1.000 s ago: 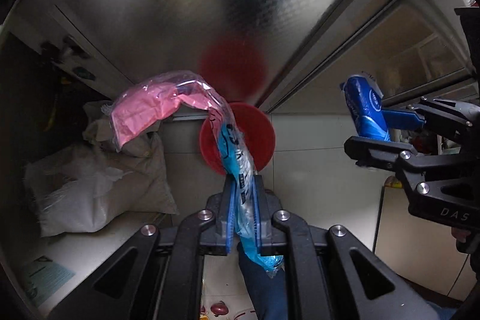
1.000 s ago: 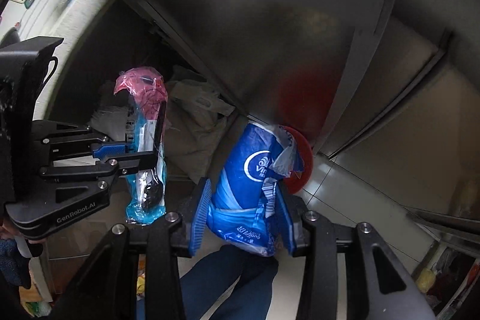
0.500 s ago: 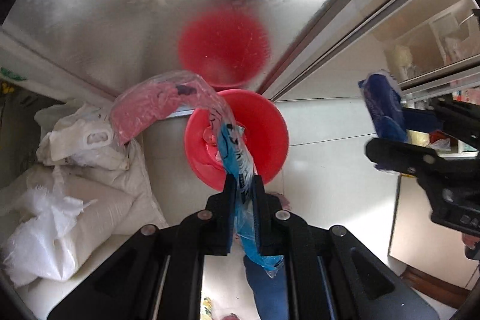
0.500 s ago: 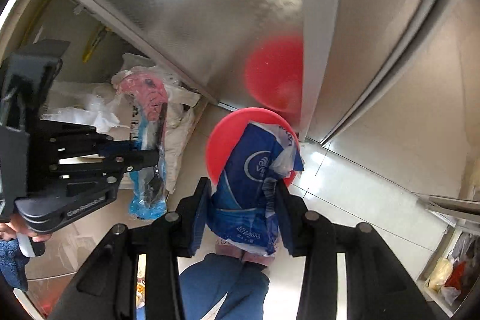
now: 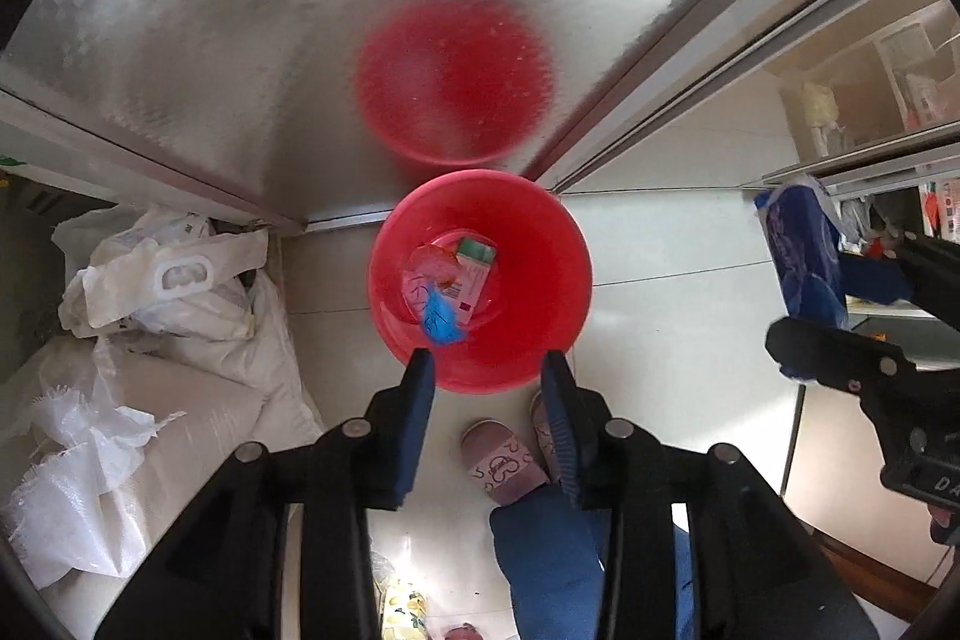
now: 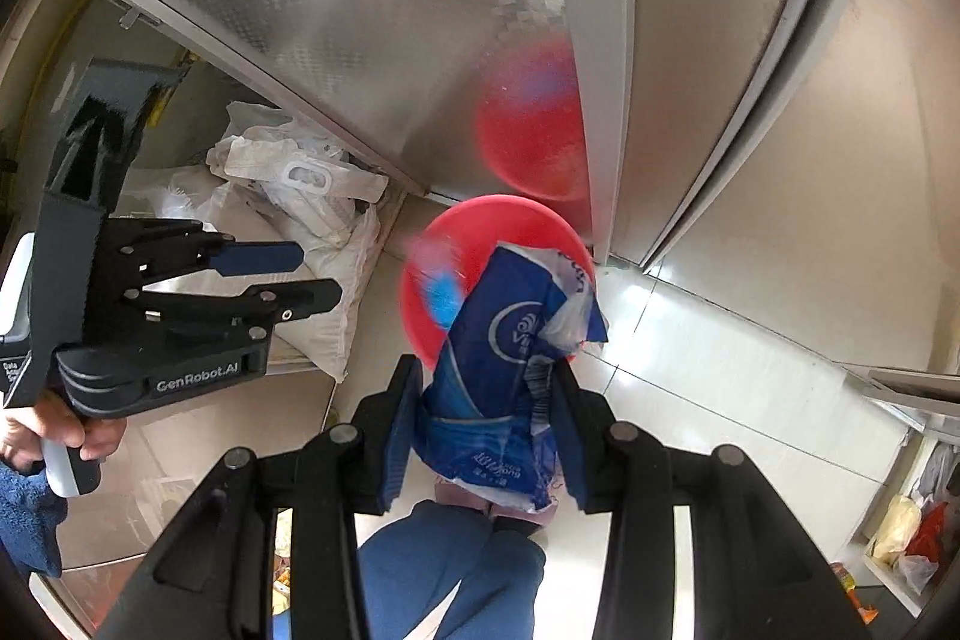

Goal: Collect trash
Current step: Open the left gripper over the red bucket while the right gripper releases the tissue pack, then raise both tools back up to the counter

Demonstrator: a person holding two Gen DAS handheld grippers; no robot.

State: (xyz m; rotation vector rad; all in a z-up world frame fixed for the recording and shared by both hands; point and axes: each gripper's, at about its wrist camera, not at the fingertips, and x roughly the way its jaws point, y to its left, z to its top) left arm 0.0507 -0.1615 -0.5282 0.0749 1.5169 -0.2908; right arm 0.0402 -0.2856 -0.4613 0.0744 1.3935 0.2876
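A red bin (image 5: 540,244) stands on the tiled floor below both grippers. In it lie a pink and blue wrapper (image 5: 438,307) and a green and white carton (image 5: 474,268). My left gripper (image 5: 487,370) points straight down over the bin's near rim. Its jaws are opening and nothing is between them. In the right wrist view the wrapper (image 6: 441,286) shows as a blur inside the bin (image 6: 510,220). My right gripper (image 6: 487,370) is shut on a crumpled blue packet (image 6: 504,340), held above the bin's near edge.
A patterned steel cabinet door (image 5: 270,40) rises behind the bin and mirrors it. White sacks (image 5: 180,292) are heaped to the left. A person's blue trouser leg (image 5: 540,550) and pink slippers (image 5: 504,460) are just in front of the bin.
Both grippers have come down over the red bin. The left gripper opened and the pink and blue wrapper dropped out of it into the bin. The right still grips the blue packet.
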